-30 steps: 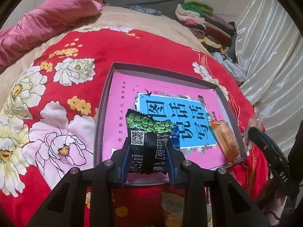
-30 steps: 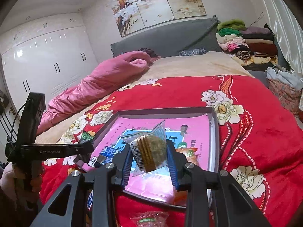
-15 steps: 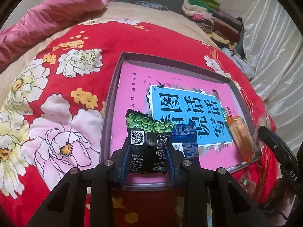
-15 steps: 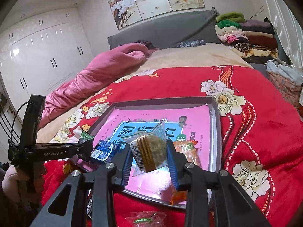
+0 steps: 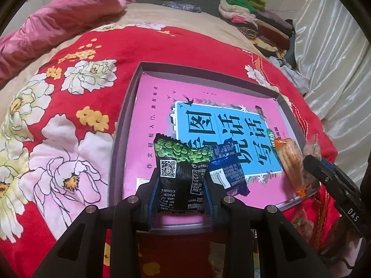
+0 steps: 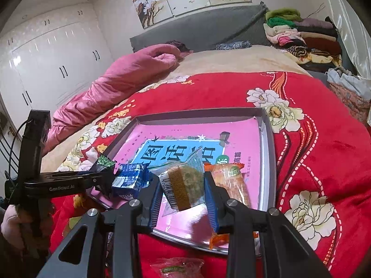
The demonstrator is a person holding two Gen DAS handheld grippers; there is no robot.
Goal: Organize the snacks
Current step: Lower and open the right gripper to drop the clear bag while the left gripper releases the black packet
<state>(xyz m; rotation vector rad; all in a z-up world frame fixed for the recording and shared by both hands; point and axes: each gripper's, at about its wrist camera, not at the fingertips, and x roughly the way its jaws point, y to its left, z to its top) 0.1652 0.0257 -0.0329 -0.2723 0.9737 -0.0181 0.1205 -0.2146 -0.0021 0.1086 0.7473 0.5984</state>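
Observation:
My left gripper (image 5: 180, 192) is shut on a black and green pea snack packet (image 5: 179, 169), held over the near edge of a grey tray (image 5: 125, 115) lined with a pink and blue book cover. My right gripper (image 6: 183, 197) is shut on a clear-wrapped round cake (image 6: 185, 185) above the tray's near side (image 6: 270, 162). A blue snack packet (image 5: 226, 173) and an orange snack packet (image 5: 289, 162) lie in the tray. The left gripper (image 6: 102, 176) with its pea packet also shows in the right wrist view, beside the blue packet (image 6: 131, 180) and the orange packet (image 6: 229, 183).
The tray rests on a red flowered blanket (image 5: 69, 106) on a bed. A green-labelled clear packet (image 6: 176, 267) lies on the blanket below the tray. A pink duvet (image 6: 111, 85) and folded clothes (image 6: 301, 39) lie at the far end.
Both grippers have moved forward over the tray with their packets held. The blue packet now shows fully in the tray beside my left gripper.

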